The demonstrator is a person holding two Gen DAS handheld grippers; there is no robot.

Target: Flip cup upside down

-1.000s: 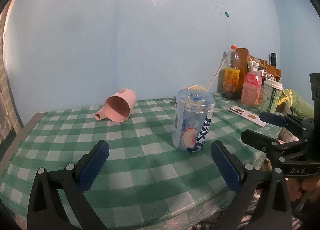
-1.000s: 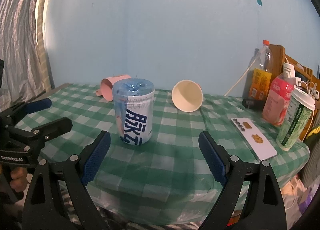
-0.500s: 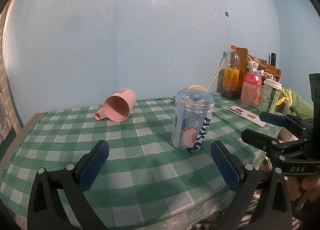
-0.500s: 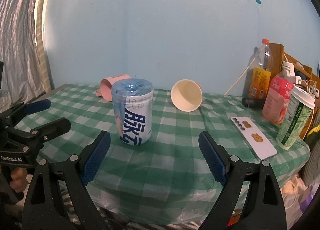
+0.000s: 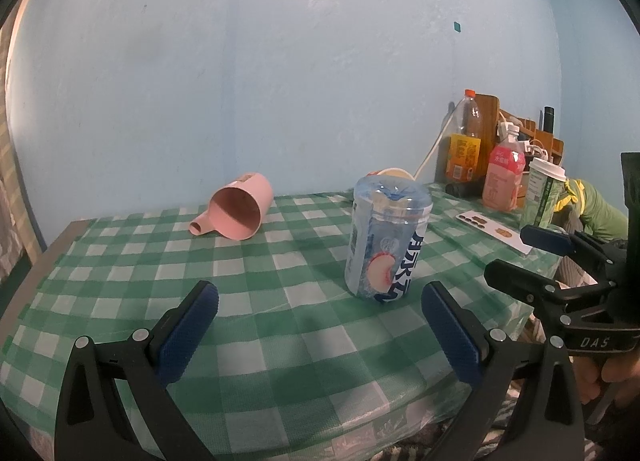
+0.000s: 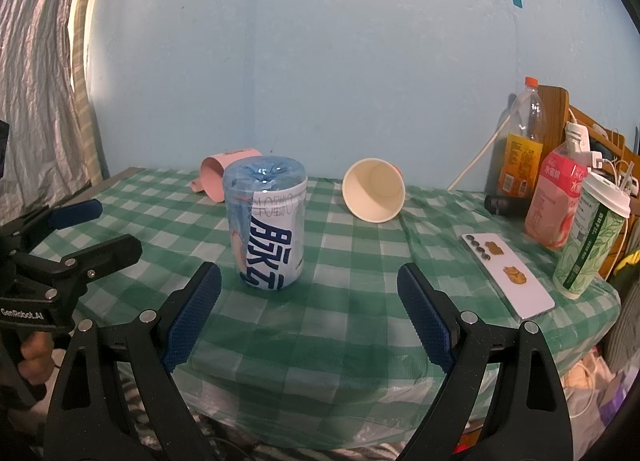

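Observation:
A pink mug (image 5: 236,207) lies on its side at the back left of the green checked table (image 5: 260,325), mouth toward me; it also shows in the right wrist view (image 6: 214,177). A paper cup (image 6: 374,191) lies on its side behind a clear plastic cup with blue print (image 5: 386,235) (image 6: 266,223) that stands upside down mid-table. Only the paper cup's rim (image 5: 394,172) shows in the left view. My left gripper (image 5: 320,321) is open and empty near the front edge. My right gripper (image 6: 308,301) is open and empty, to the right of it.
At the back right stand an orange drink bottle (image 6: 524,157), a pink bottle (image 6: 554,201) and a lidded green cup (image 6: 588,237). A white phone (image 6: 508,275) lies flat near them. A wooden rack (image 5: 532,133) and a white cable (image 6: 476,161) are behind.
Both grippers have stayed open and almost still; the views shift only slightly. Nothing on the table has moved.

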